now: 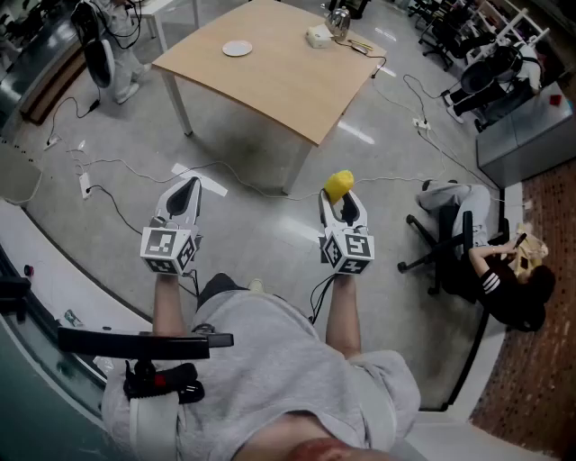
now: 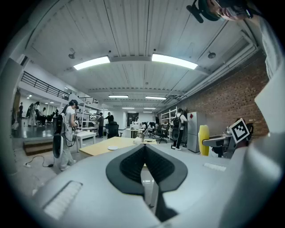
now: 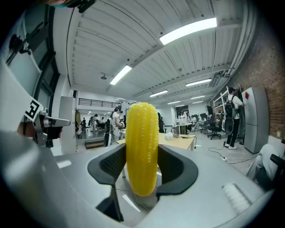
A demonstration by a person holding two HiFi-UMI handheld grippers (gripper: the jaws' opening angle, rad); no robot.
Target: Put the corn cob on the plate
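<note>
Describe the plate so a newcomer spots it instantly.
Find the light wooden table at the top of the head view. The plate lies alone on its left part. It is small, round, flat and white, unlike the boxy white item and the metal object clustered at the right edge.

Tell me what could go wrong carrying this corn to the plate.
The corn cob stands upright in the right hand-held gripper, pinched low down, and may pivot or slip. Cables cross the floor before the table: trip hazard. The plate is small; the cob could roll off.
</note>
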